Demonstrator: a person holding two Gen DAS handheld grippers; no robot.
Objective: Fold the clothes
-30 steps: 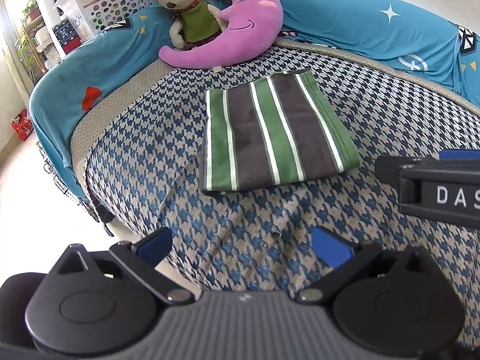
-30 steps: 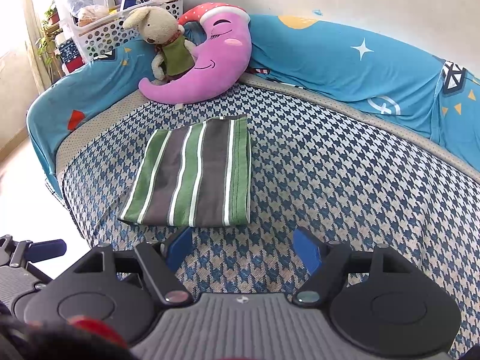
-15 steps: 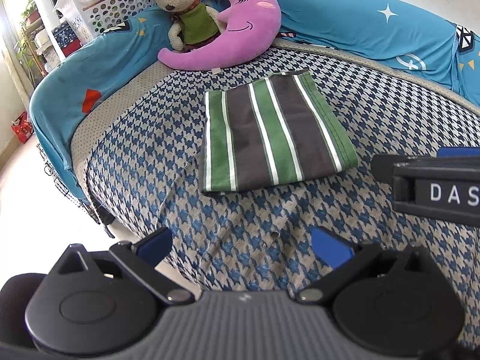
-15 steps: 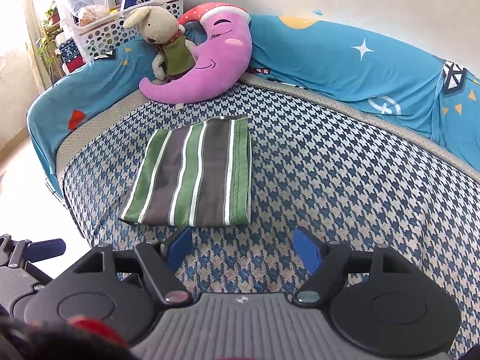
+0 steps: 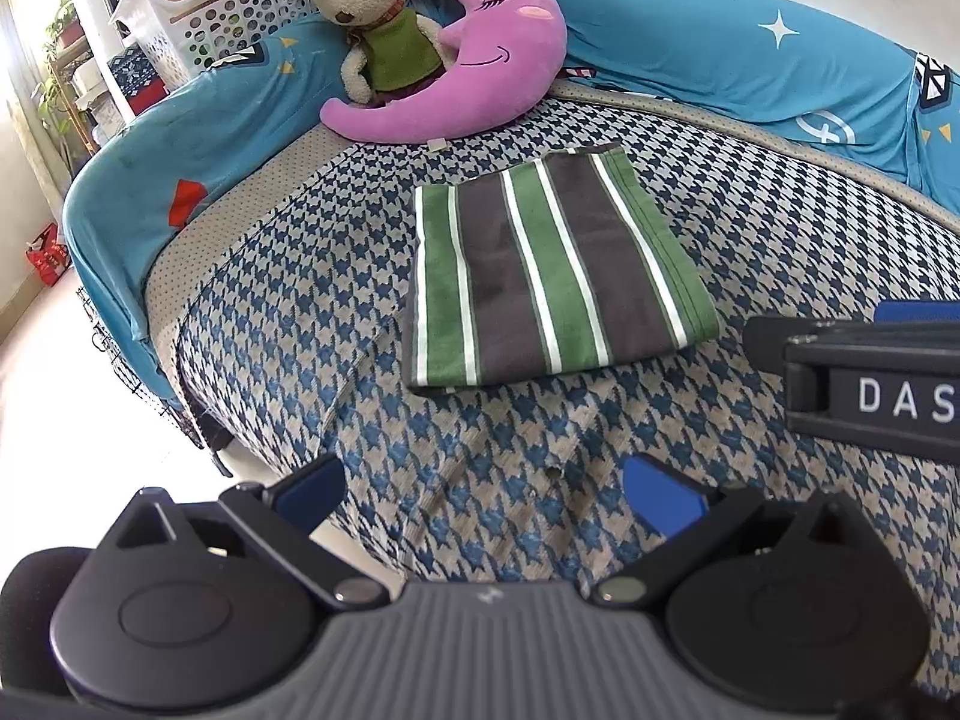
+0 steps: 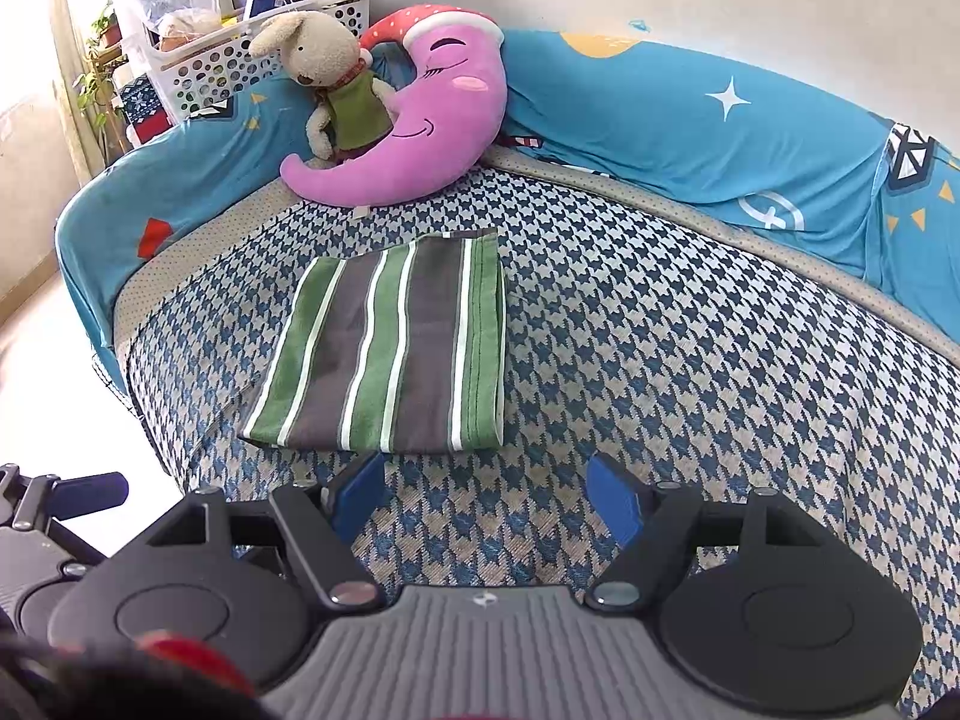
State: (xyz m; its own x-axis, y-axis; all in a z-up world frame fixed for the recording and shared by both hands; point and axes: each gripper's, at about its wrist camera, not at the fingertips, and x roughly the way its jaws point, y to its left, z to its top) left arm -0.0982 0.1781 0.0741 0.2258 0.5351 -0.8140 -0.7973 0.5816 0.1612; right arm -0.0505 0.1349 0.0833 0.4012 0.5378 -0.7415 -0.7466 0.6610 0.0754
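Note:
A green, dark grey and white striped garment [image 5: 555, 273] [image 6: 390, 348] lies folded into a neat rectangle on the blue houndstooth bed cover [image 5: 420, 450] [image 6: 690, 360]. My left gripper [image 5: 483, 489] hovers open over the cover, nearer than the garment's front edge, with nothing between its blue pads. My right gripper [image 6: 489, 495] is open too, just in front of the garment's near edge and empty. The right gripper's black body [image 5: 870, 384] shows at the right edge of the left wrist view.
A purple moon pillow [image 5: 474, 78] [image 6: 420, 138] and a plush rabbit [image 5: 372, 18] [image 6: 330, 84] lean on the blue padded surround [image 5: 750, 66] at the back. A white basket [image 6: 240, 60] stands behind. The bed's edge drops to the floor [image 5: 72, 450] on the left.

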